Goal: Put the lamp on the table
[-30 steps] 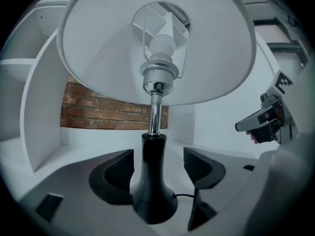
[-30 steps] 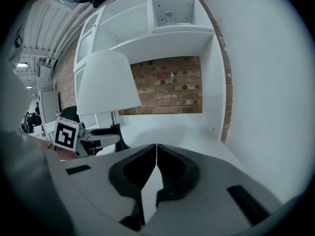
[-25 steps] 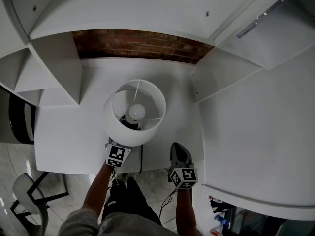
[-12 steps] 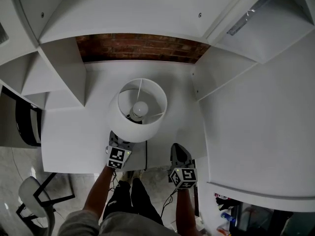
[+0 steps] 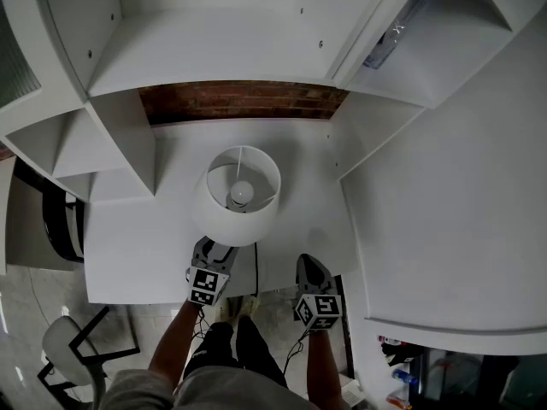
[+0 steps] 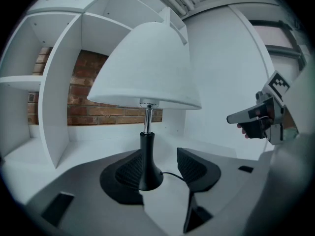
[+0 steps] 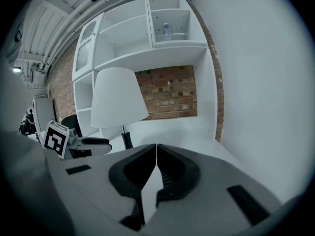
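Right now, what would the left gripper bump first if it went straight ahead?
Probably the lamp's black base, which shows in the gap between the left gripper's jaws, untouched. They have just been closing. How near it stands is unclear.

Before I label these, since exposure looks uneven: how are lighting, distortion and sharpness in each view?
Head view: dim and grey, shelves bowed by the wide lens, lamp sharp. Left gripper view: heavy fisheye, black corners, lamp crisp. Right gripper view: same fisheye and dark corners, brick wall clear.
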Demonstrator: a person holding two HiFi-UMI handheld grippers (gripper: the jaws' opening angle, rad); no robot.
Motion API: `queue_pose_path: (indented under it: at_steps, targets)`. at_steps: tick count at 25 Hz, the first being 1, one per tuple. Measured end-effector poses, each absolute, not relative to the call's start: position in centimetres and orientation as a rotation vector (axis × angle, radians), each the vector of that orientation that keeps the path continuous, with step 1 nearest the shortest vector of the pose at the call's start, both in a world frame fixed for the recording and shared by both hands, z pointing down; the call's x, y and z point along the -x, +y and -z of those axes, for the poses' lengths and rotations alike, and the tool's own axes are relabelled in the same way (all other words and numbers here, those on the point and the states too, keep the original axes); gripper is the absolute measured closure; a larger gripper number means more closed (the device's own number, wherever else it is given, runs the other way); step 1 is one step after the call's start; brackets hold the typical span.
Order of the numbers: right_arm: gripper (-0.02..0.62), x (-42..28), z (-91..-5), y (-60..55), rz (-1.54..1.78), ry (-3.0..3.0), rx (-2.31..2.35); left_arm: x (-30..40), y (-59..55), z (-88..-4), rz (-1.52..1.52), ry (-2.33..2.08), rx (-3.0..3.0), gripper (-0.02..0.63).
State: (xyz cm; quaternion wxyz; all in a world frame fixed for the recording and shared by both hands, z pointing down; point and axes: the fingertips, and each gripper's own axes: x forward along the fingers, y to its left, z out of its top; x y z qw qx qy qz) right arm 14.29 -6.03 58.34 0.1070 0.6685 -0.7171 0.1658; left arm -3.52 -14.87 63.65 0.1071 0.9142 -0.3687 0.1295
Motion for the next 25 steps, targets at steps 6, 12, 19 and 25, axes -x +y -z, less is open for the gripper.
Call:
queue_pose_path:
  at_steps: [6,12,19,25]
  targets:
    - [0.571,-13.8,-57.6,-5.1,-0.482,-2.120,-1.978,3.9,-13.1,-62.1,-0.382,-1.077,-2.692,0.434]
    - [0.571,-13.6,-56.2,-4.5,-0.451,-2.120,-1.973,4.9,-12.2,-60.3,-0.371,-1.088,-2.693,0.482]
    - [0.571,-13.5,-54.0,-3.6,-0.407,-2.180,-1.959,5.8,-10.7,-57.5,-0.375,-1.149,-2.698,0.510]
    - [0.571,-14.1,-52.5,-2.4,-0.390,-2.251,-1.934,4.6,-8.1,-54.4,-0.349,-1.181,-2.736,0.531]
